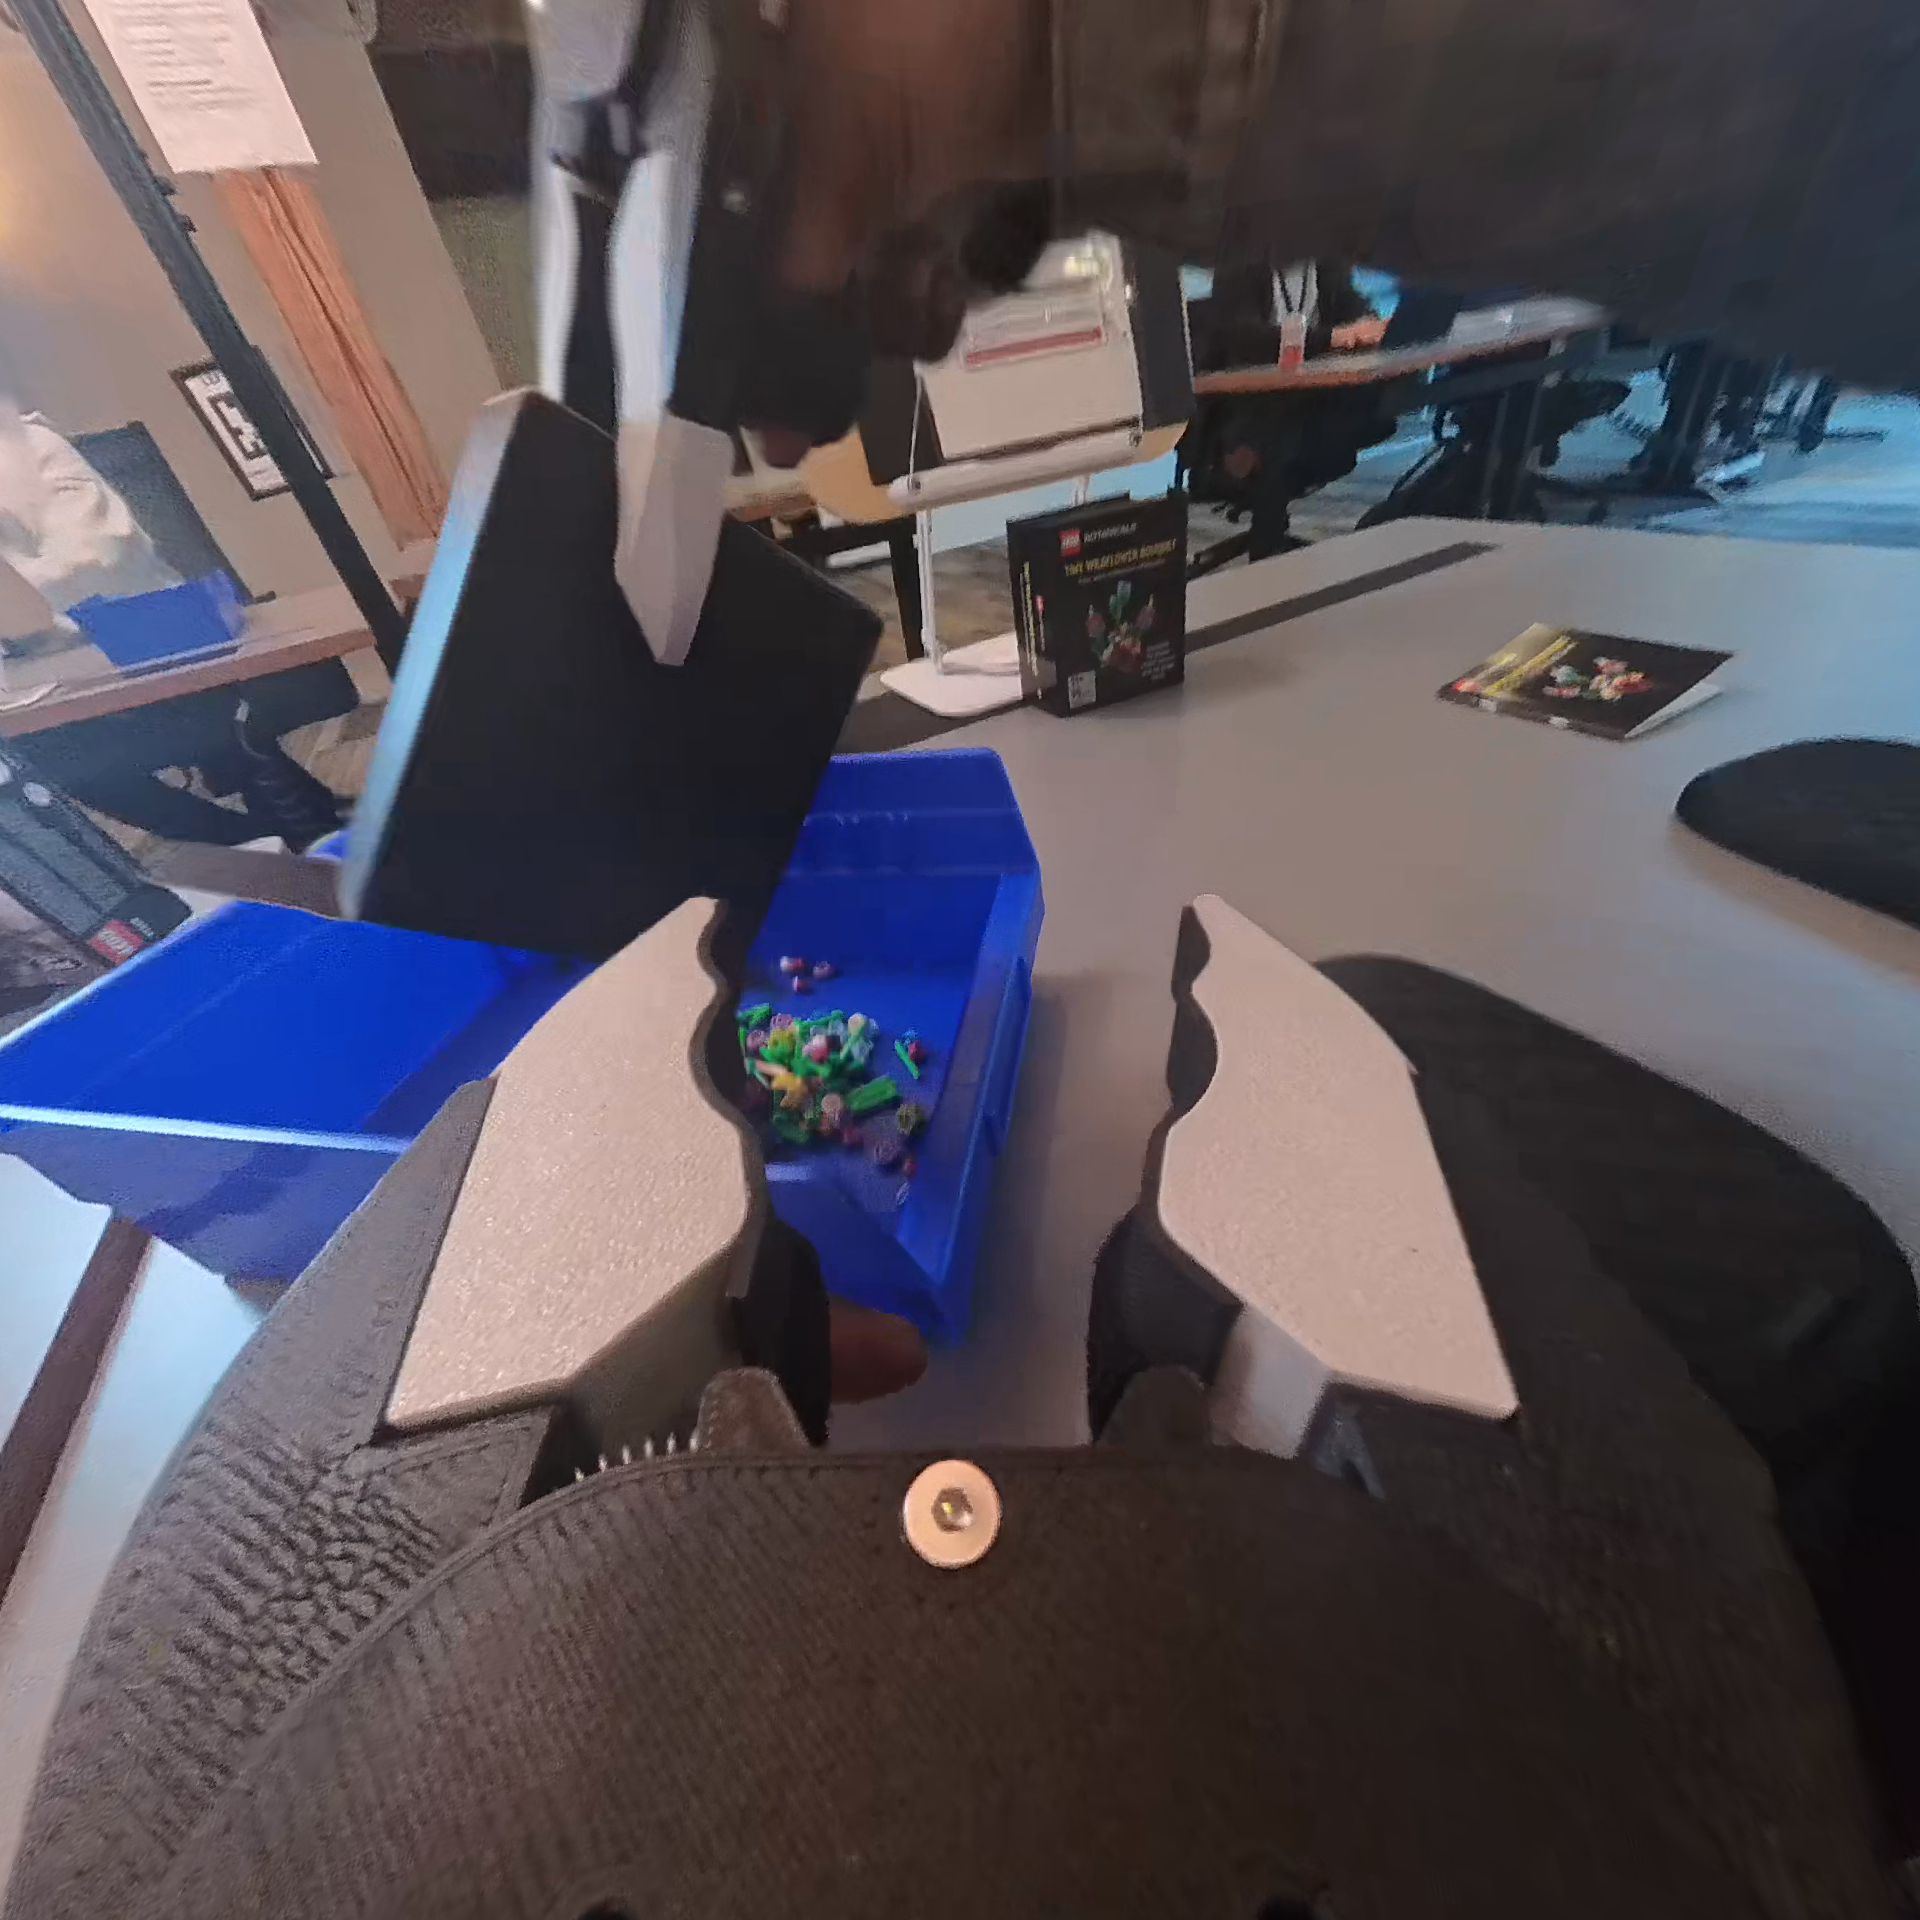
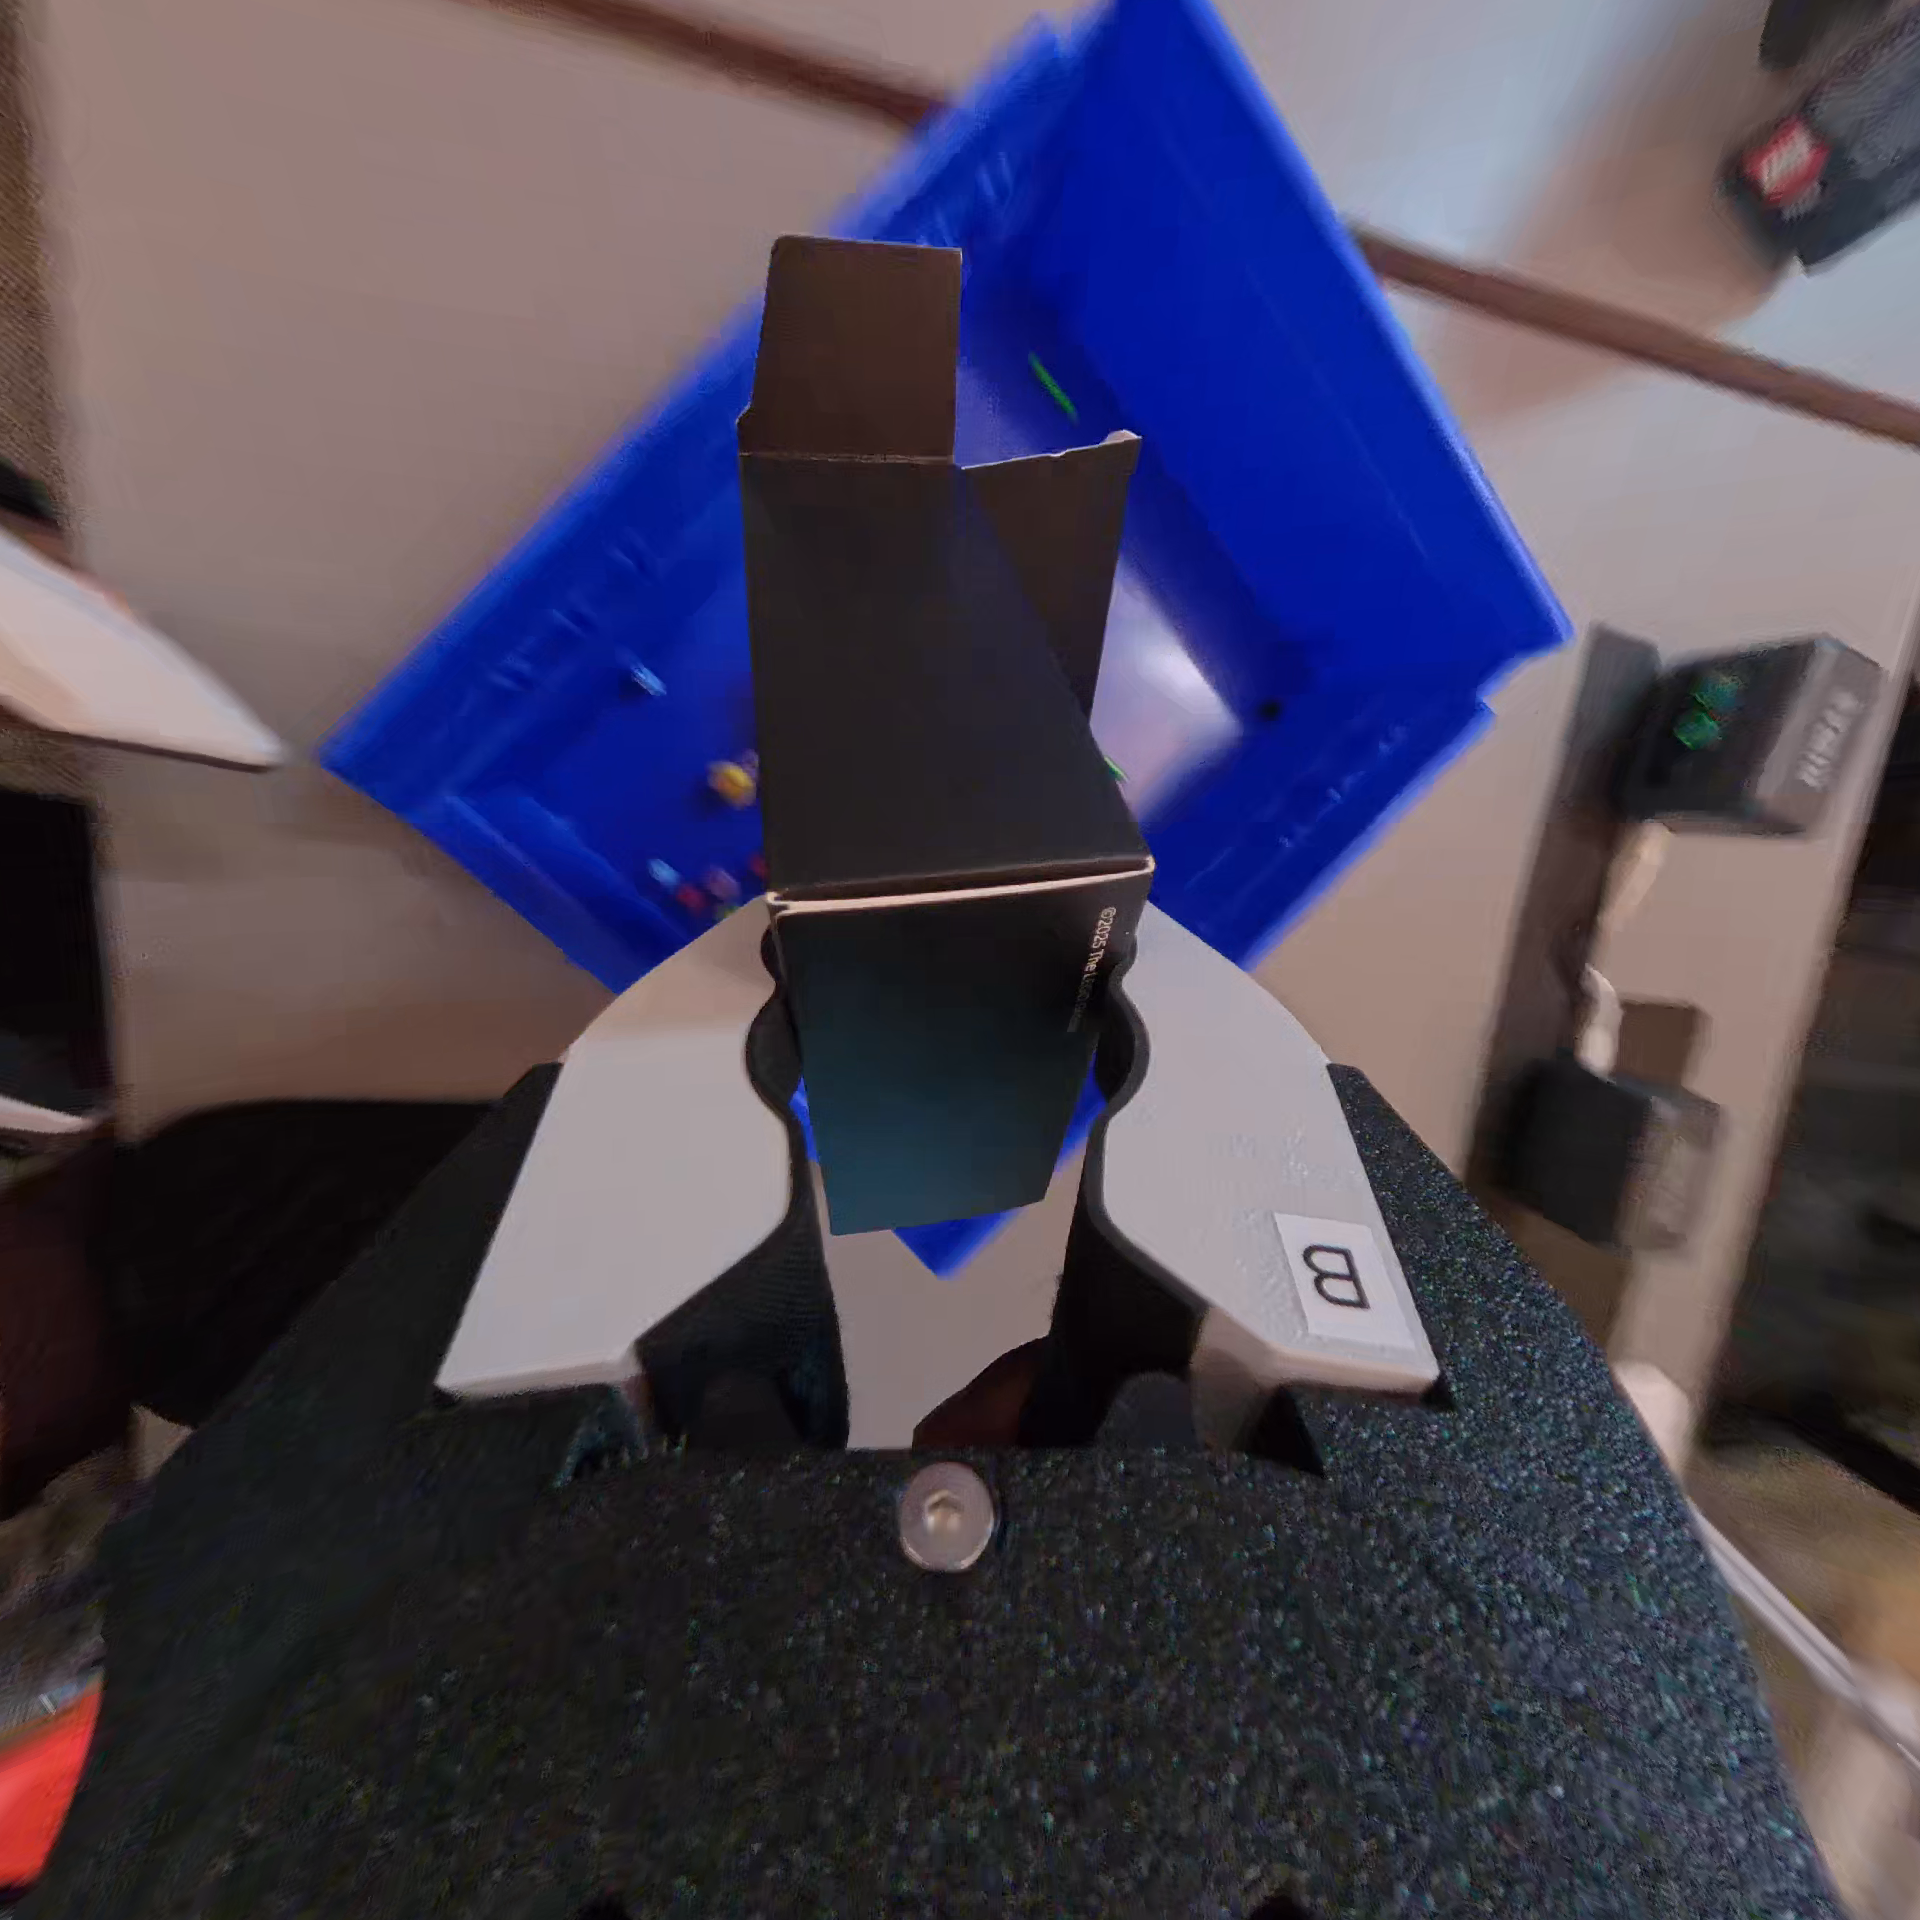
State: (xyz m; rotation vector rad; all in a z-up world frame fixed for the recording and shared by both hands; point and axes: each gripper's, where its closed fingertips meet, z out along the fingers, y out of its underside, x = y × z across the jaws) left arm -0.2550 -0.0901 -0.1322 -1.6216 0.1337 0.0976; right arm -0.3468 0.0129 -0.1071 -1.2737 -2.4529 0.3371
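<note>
While tilted over bin: right gripper (image 2: 951, 997) clamps black cardboard box (image 2: 925, 727), flaps open.
Left gripper (image 1: 951, 1023): open, bare, at blue plastic bin (image 1: 997, 1174) right rim.
Room: grey table (image 1: 1351, 831) clear rightward.

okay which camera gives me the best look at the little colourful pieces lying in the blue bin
The left wrist view. There the small colourful pieces lie in plain sight on the floor of the blue bin. In the right wrist view the black box covers most of them; only a few blurred pieces show beside it.
</note>
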